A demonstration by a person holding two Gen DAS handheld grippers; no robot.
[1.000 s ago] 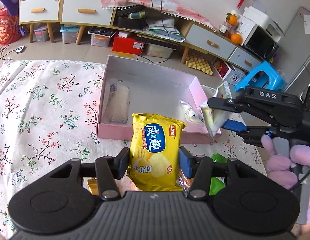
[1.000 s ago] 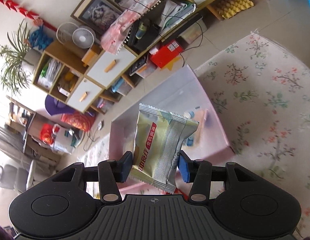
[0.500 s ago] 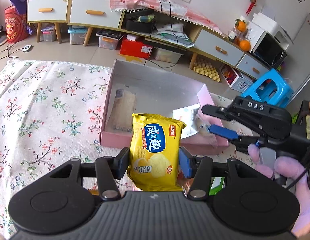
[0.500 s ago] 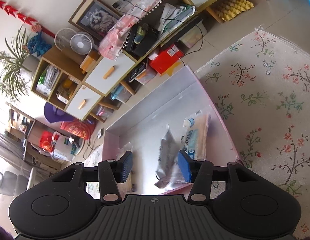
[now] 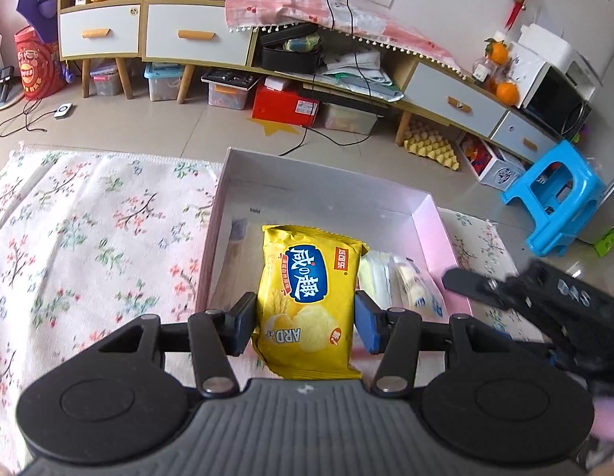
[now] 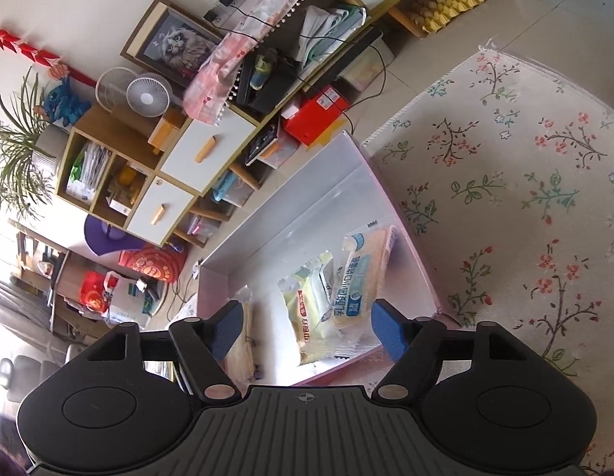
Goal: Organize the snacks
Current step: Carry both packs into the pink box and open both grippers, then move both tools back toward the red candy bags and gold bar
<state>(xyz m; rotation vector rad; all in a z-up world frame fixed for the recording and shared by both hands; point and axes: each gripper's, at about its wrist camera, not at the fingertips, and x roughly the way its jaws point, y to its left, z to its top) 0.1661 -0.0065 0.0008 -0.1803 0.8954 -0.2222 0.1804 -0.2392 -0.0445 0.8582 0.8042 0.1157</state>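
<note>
I have the left gripper (image 5: 305,319) clamped on the yellow chip bag (image 5: 308,301), its two pads pressing the bag's sides, and the bag hangs upright over the near part of the pink box (image 5: 433,222), not yet resting on the box floor as far as I can judge. The right gripper (image 6: 305,327) has its fingers spread apart with nothing between them, hovering above the near end of the same box. So I read the step in hand as delivering the chips: the next move calls for me to carry the bag forward and down into the free middle strip of the box, between the packets along either side, and only then open the fingers, keeping clear of the right gripper, which crosses in blurred from the right in the left wrist view. That view shows the bag's grip and the box's far wall plainly, but the bag hides much of the floor behind it. The right wrist view fills that in: a pale yellow snack packet (image 6: 312,309) and a blue-and-white packet (image 6: 358,277) lie side by side, touching, with a third pale packet (image 6: 239,341) partly hidden behind the left finger; the chip bag itself is absent there.
</note>
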